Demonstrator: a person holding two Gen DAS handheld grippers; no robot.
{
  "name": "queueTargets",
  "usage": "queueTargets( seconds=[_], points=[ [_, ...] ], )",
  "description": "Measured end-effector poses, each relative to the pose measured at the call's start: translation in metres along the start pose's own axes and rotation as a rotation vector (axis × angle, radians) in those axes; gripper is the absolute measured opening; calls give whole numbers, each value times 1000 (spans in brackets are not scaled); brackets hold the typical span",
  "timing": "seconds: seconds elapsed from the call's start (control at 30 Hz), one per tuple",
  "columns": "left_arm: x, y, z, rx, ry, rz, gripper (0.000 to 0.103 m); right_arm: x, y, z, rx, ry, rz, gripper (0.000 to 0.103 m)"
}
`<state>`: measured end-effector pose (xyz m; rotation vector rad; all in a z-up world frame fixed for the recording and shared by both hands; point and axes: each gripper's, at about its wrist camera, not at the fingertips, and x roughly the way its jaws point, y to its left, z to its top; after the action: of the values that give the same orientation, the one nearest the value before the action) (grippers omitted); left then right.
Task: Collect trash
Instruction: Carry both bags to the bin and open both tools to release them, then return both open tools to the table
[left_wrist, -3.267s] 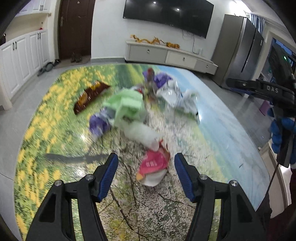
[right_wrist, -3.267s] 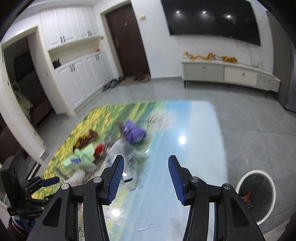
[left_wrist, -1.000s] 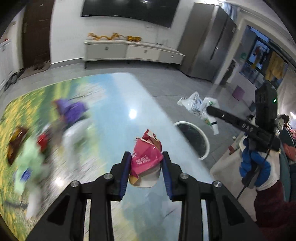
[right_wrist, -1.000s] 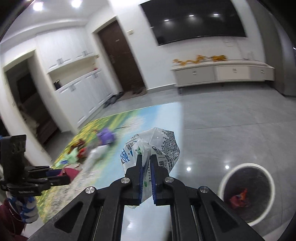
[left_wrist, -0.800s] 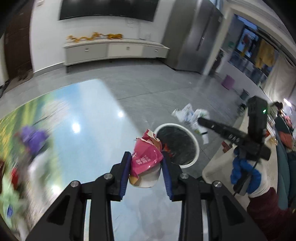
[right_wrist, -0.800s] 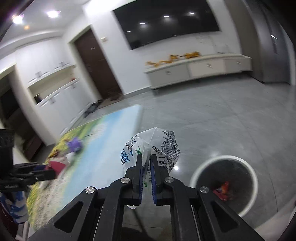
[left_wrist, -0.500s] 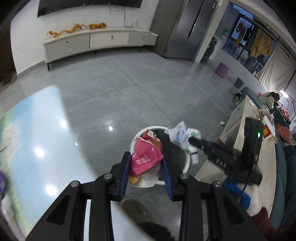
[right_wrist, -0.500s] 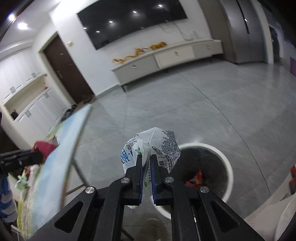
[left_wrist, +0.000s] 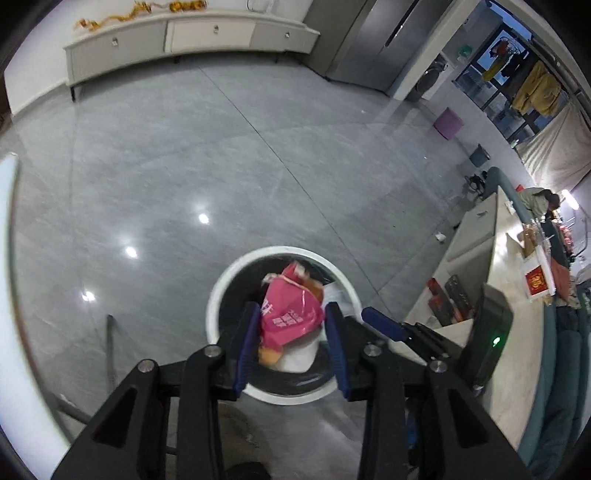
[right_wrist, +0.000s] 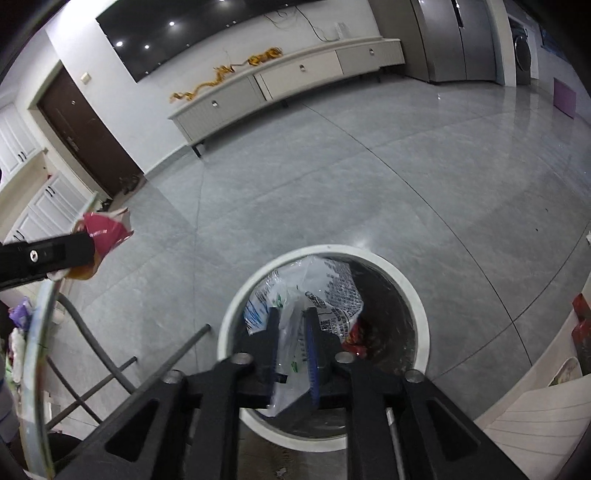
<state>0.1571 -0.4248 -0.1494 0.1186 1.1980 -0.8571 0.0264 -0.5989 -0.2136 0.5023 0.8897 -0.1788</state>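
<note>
Both tongs hang over a round white-rimmed trash bin (left_wrist: 221, 291) that stands on the grey tiled floor (left_wrist: 258, 155), beyond the edge of the desk (right_wrist: 35, 332). The left tongs (left_wrist: 291, 343) point steeply down at the bin's mouth and their jaws are opening: the pink crumpled wrapper (left_wrist: 290, 314) sits between the blue pads (left_wrist: 245, 343), its left side against the left pad, while a clear gap shows between it and the right pad, so it is no longer squeezed. Below the wrapper, inside the bin, lies something white and a bit of orange. The right tongs (right_wrist: 291, 347) also point down into the bin, and their jaws are opening too; the clear printed plastic bag (right_wrist: 328, 288) hangs between the pads and spills forward over the bin's dark interior, with the pads standing slightly apart on either side of the thin film. Whether either pad touches the film I cannot tell. A red scrap (right_wrist: 354, 338) lies at the bottom of the bin to the right of the bag. In the right wrist view the left tongs appear at the left edge with the pink wrapper above the desk's rim, and more trash sits on the desk at the far left, too blurred to name. A low white cabinet (right_wrist: 280, 79) runs along the far wall.
</note>
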Motion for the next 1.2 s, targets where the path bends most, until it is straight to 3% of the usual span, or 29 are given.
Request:
queueTargets(
  seconds=[0.1, 0.3, 0.47, 0.77, 1.03, 1.2],
  points=[
    [5, -4, 6, -12, -5, -14, 55, -3, -3, -3, 5, -3, -20, 45],
    [-1, -10, 3, -10, -4, -14, 55, -14, 0, -4, 10, -7, -47, 45],
    [-30, -18, -6, 5, -60, 13, 55, -29, 15, -3, -6, -30, -35, 45],
    [-144, -12, -37, 5, -315, 117, 55, -99, 71, 14, -78, -177, 39, 45],
    [-231, 6, -96, 47, -439, 204, 55, -177, 156, 21, -209, -335, 153, 49],
    [-284, 48, -147, 20, -512, 297, 56, -204, 208, 18, -295, -385, 214, 50]
  ],
)
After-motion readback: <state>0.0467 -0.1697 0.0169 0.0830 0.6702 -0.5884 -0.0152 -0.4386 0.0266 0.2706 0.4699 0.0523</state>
